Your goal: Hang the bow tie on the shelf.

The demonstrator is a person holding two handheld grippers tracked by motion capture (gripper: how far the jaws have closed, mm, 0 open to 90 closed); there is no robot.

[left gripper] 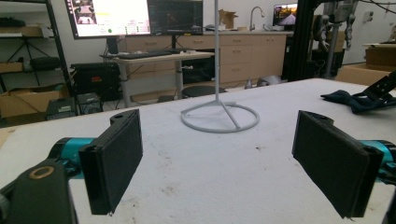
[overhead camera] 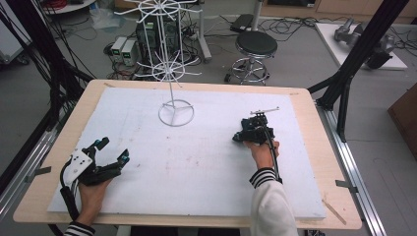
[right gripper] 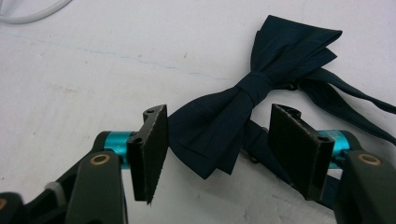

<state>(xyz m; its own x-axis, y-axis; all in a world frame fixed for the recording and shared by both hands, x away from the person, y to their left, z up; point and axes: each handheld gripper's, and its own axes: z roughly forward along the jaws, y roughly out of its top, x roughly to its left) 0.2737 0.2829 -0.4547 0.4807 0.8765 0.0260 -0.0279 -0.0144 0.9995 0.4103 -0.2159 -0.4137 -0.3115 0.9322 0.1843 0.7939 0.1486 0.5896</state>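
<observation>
From my feed I see a grey floor strewn with black cables beyond the surface, which is pale wood under a white sheet. A black round stool on a chrome base stands behind it. Black frame posts rise at the right. Farther back, lit monitors sit above a desk, with wooden cabinets along the wall.
</observation>
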